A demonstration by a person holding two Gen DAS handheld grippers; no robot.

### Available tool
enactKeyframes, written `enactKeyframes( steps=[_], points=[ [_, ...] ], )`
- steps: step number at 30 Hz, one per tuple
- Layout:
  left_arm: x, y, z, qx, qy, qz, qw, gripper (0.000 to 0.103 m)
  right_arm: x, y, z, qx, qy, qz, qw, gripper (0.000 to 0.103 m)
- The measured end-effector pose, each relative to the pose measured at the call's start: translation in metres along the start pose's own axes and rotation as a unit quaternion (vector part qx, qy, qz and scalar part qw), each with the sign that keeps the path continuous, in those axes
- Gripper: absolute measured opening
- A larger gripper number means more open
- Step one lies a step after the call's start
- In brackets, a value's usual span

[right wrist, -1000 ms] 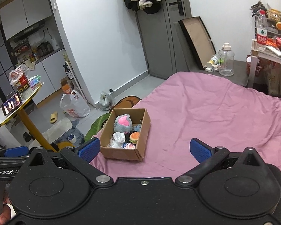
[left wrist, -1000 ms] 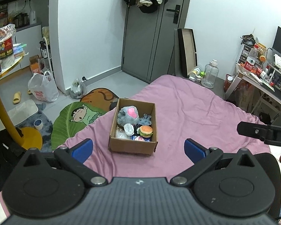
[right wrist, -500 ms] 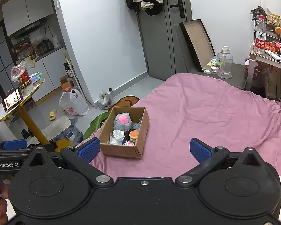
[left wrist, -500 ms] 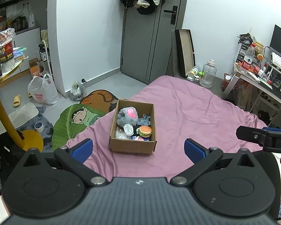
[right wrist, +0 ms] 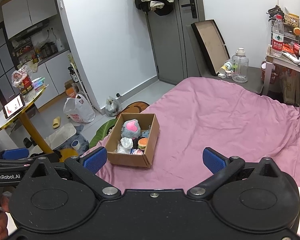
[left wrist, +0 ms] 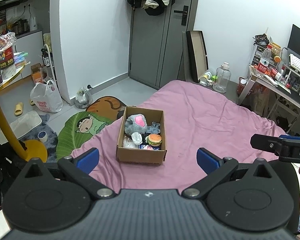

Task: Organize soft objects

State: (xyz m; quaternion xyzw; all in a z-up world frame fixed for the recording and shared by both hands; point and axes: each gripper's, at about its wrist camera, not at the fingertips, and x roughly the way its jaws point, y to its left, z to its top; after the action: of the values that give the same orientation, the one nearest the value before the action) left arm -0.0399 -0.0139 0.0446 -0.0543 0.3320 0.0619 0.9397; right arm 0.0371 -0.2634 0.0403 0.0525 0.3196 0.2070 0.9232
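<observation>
A cardboard box (left wrist: 140,158) (right wrist: 130,160) stands on the pink bedspread (left wrist: 200,124) (right wrist: 220,120) near the bed's left edge. It holds a grey plush with a pink patch (left wrist: 135,122) (right wrist: 131,129), a burger toy (left wrist: 154,139) (right wrist: 143,143), a small blue toy (left wrist: 153,128) and crumpled white pieces (left wrist: 136,138). My left gripper (left wrist: 148,160) hangs open, back from the box. My right gripper (right wrist: 154,159) is open too, with the box just beyond its left fingertip. Nothing sits between either pair of fingers.
Left of the bed lie a green leaf rug (left wrist: 80,130), a white plastic bag (left wrist: 46,100) and a yellow-legged round table (right wrist: 16,112). A desk (left wrist: 280,84) crowded with bottles stands at the right. The grey door (left wrist: 160,40) and a water jug (left wrist: 222,78) lie beyond the bed.
Both views have risen and pulled back slightly, so the box sits a little lower and farther in frame. Neither gripper's opening has changed, and the box's contents lie as before.
</observation>
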Motion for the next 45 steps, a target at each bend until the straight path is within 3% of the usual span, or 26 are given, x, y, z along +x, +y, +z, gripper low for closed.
enactKeyframes(
  steps=[45],
  points=[
    [0.008,-0.003,-0.012,-0.002,0.004,-0.004,1.0000,0.103,0.009,0.003,-0.009,-0.006,0.017,0.003,1.000,0.103]
  ],
)
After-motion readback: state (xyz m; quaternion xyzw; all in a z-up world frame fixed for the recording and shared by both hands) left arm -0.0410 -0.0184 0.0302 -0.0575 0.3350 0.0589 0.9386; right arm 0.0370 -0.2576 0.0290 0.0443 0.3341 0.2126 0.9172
